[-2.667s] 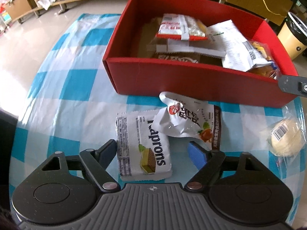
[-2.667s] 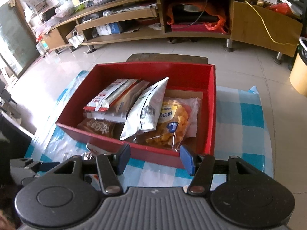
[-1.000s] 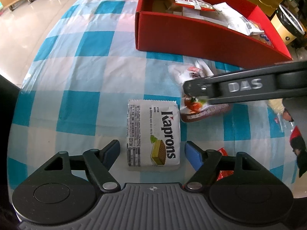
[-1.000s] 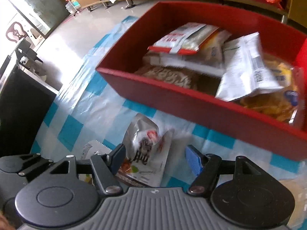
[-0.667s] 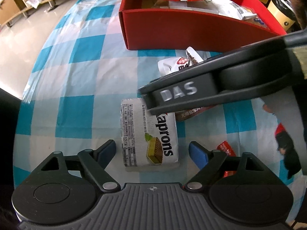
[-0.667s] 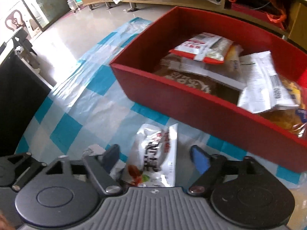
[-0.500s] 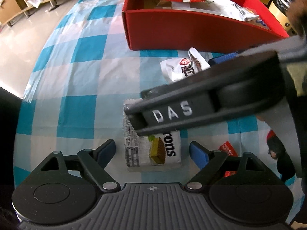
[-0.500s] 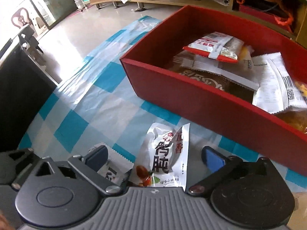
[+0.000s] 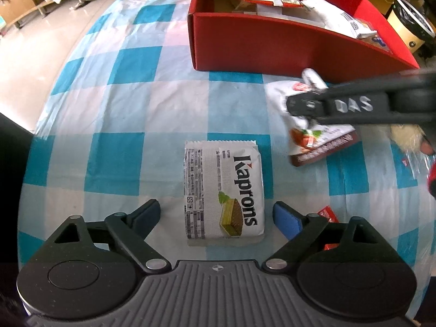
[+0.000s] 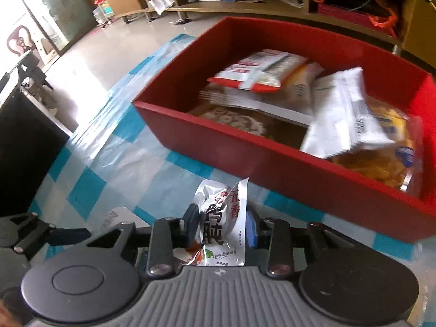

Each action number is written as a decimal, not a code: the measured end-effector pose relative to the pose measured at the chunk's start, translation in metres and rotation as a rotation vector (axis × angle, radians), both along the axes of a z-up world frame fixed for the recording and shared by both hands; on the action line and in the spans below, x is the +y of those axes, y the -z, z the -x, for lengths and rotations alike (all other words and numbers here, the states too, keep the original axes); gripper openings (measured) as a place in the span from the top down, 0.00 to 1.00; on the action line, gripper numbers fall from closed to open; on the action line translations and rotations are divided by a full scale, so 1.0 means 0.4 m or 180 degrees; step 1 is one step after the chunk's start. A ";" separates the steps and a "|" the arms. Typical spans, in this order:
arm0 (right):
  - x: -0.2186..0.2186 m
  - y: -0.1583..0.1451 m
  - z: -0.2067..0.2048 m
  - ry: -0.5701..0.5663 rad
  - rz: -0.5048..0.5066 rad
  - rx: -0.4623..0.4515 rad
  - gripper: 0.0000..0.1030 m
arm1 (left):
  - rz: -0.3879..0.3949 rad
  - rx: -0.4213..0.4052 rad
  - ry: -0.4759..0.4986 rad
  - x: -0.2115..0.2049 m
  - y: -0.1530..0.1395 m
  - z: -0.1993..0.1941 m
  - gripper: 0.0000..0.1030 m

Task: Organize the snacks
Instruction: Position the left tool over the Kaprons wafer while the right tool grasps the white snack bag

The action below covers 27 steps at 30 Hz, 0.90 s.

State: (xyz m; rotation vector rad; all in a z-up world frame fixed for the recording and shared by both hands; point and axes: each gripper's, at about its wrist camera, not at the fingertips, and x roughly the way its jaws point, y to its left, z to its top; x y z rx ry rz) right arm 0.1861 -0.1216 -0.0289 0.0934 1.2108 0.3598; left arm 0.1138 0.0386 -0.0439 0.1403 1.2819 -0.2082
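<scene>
A white Kaprons wafer pack point(image 9: 224, 194) lies flat on the blue-checked cloth between the fingers of my left gripper point(image 9: 218, 216); the jaws are opening and the pads stand clear of the pack on both sides. My right gripper point(image 10: 221, 227) is shut on a white-and-brown snack pouch point(image 10: 222, 227), also seen as the crumpled pouch point(image 9: 313, 139) under the right gripper's arm point(image 9: 354, 106) in the left wrist view. The red box point(image 10: 286, 160) holding several snack packs stands just beyond, at the cloth's far side point(image 9: 286, 43).
A small red wrapper point(image 9: 328, 215) lies by my left gripper's right finger. A clear-wrapped bun point(image 9: 406, 139) sits at the right edge of the cloth. The table's left edge drops to a tiled floor; low wooden shelving point(image 10: 245, 2) stands behind the box.
The right gripper swept in over the pouch, spread wide, then shut on it. The left gripper's jaws widened around the Kaprons pack, which stayed put.
</scene>
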 end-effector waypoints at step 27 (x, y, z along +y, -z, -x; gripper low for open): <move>-0.049 -0.014 0.053 0.0435 -0.0053 0.0113 0.40 | -0.0111 -0.0079 -0.0196 -0.029 -0.009 -0.027 0.14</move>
